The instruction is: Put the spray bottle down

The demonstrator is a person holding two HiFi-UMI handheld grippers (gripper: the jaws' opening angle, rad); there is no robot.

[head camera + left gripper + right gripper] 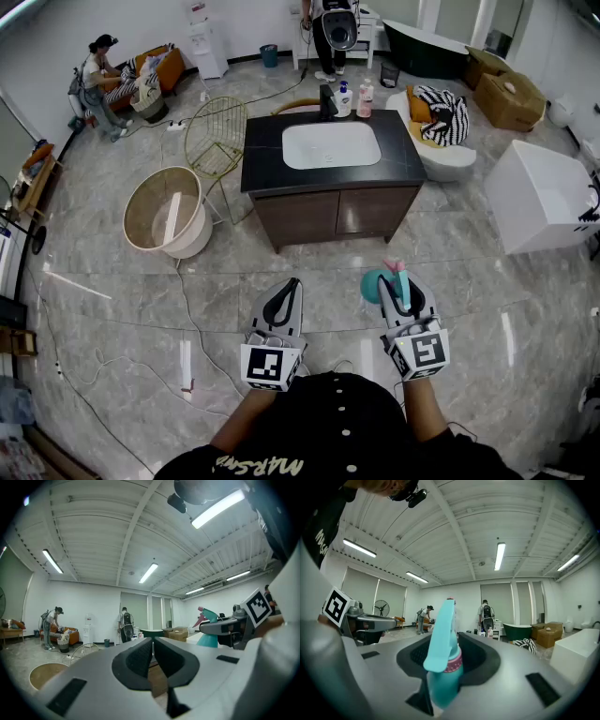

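Note:
A teal spray bottle [443, 667] with a pink collar and a teal trigger stands upright between the jaws of my right gripper [449, 660], which is shut on its neck. From the head view the spray bottle [384, 283] sits at the tip of the right gripper [405, 298], in the air above the floor in front of the vanity. My left gripper [286, 298] is held level beside it, shut and with nothing in it. In the left gripper view the spray bottle [209, 627] shows at the right, beyond the left gripper [153, 656].
A dark-topped vanity [258, 161] with a white sink [330, 145] stands ahead, with bottles [354, 98] at its back edge. A round tub [169, 213] and a wire basket [216, 137] stand to the left, a white box [547, 197] to the right. Cables [192, 323] lie across the floor. People [105, 75] are at the back.

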